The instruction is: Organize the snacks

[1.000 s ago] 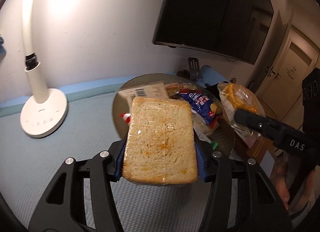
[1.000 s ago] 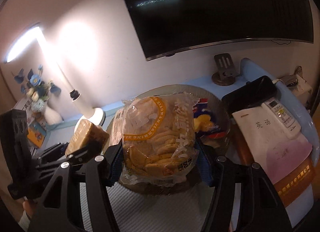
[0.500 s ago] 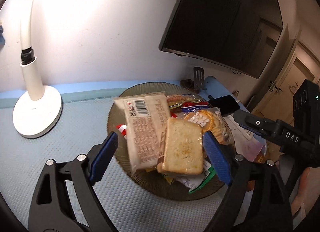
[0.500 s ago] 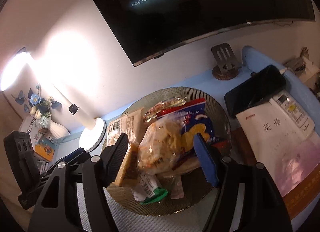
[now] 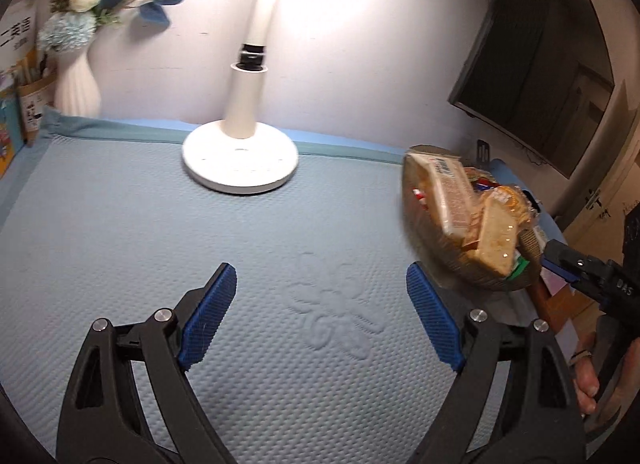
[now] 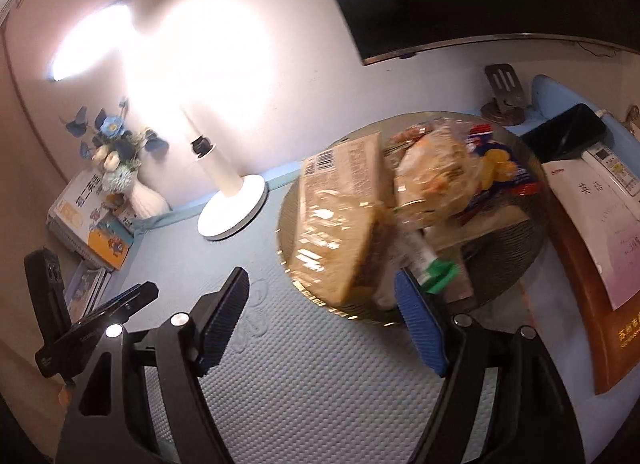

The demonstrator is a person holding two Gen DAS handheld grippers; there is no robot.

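A round dark glass plate [image 6: 516, 264] holds a heap of snacks on the blue mat. On it lie a wrapped bread slice [image 6: 340, 248], a clear bag of round biscuits [image 6: 432, 184] and a blue snack bag [image 6: 500, 172]. My right gripper [image 6: 324, 316] is open and empty just in front of the plate's near rim. In the left wrist view the plate [image 5: 416, 224] sits at the far right with the bread slice [image 5: 496, 240] on it. My left gripper [image 5: 320, 316] hangs open and empty over bare mat, left of the plate.
A white lamp base [image 5: 240, 160] stands at the back of the mat, a white vase of blue flowers [image 5: 76, 80] and books [image 6: 88, 216] at the back left. Right of the plate lie a booklet [image 6: 592, 216], a remote [image 6: 612, 168] and a black phone [image 6: 564, 132]. A dark screen [image 5: 532, 56] hangs on the wall.
Both grippers opened, leaving the bread slice and the biscuit bag on the plate. They have since drawn back, the left one swinging left over the mat.
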